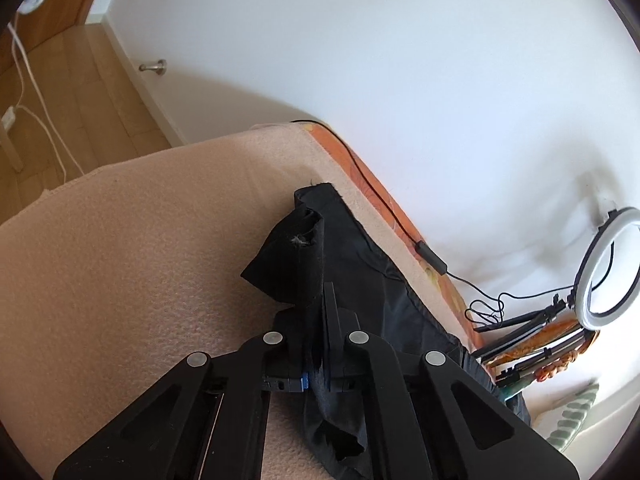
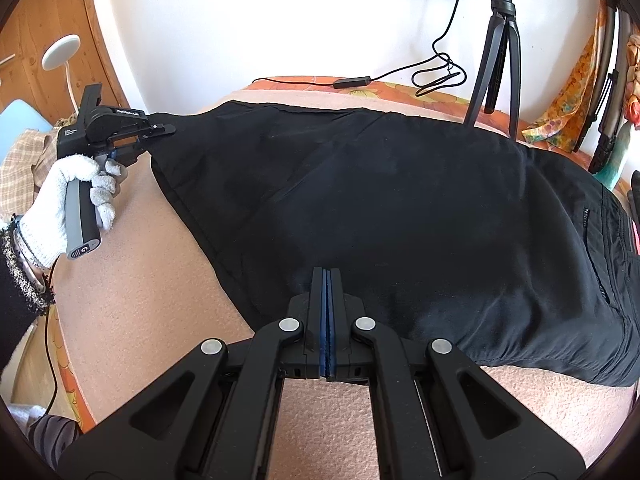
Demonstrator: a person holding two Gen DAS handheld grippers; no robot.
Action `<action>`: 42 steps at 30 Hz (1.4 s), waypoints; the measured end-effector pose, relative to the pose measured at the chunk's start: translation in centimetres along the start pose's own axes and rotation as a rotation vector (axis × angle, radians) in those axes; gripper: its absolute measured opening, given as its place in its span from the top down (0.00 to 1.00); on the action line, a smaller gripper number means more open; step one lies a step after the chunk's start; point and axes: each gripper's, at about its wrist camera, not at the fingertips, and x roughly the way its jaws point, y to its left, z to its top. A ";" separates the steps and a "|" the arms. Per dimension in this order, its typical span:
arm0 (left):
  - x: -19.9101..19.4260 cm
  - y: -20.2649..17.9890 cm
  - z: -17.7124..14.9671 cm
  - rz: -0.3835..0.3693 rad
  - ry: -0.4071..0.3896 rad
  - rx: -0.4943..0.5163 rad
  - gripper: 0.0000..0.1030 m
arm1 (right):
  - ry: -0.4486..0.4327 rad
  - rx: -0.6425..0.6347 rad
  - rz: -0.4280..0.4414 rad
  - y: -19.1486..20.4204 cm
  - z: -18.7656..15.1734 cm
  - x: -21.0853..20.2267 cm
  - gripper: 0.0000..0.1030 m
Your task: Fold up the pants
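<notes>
Black pants (image 2: 400,208) lie spread across a peach blanket (image 2: 152,280), waistband to the right. My left gripper (image 1: 318,320) is shut on the leg-end cloth (image 1: 296,264), which bunches up between its fingers and hangs below them. It also shows in the right wrist view (image 2: 164,130) at the pants' far left corner, held by a gloved hand. My right gripper (image 2: 327,280) has its jaws pressed together at the pants' near edge; no cloth shows between the blue pads.
A ring light (image 1: 604,268) on a black tripod (image 2: 496,52) stands at the back right, its black cable (image 2: 436,72) trailing along the blanket's far edge. White wall behind. Wooden floor (image 1: 60,100) and white cables lie beyond the left end.
</notes>
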 end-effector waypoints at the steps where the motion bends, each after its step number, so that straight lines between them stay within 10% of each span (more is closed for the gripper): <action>1: -0.2 -1.0 -0.1 -0.003 -0.003 0.044 0.98 | -0.004 0.013 0.004 -0.2 0.1 -0.1 0.99; 8: -0.7 -9.4 -2.8 -0.060 0.020 0.380 0.98 | -0.046 0.153 0.045 -3.3 1.2 -1.8 0.95; 11: 0.3 -12.6 -5.7 -0.081 0.069 0.529 0.98 | -0.060 0.265 0.127 -6.0 2.3 -2.1 0.63; 19: 2.7 -16.5 -12.9 -0.125 0.209 0.723 0.98 | -0.008 0.345 0.372 -8.9 8.3 1.8 0.41; 29: 2.4 -18.3 -15.4 -0.136 0.211 0.815 0.98 | 0.142 0.599 0.482 -10.5 10.9 10.0 0.42; 35: 2.0 -19.1 -16.4 -0.153 0.236 0.864 0.96 | 0.158 0.556 0.418 -9.0 11.5 10.7 0.94; 42: -3.0 -18.9 -15.7 -0.233 0.264 0.862 0.61 | 0.116 0.466 0.340 -9.8 12.3 7.5 0.95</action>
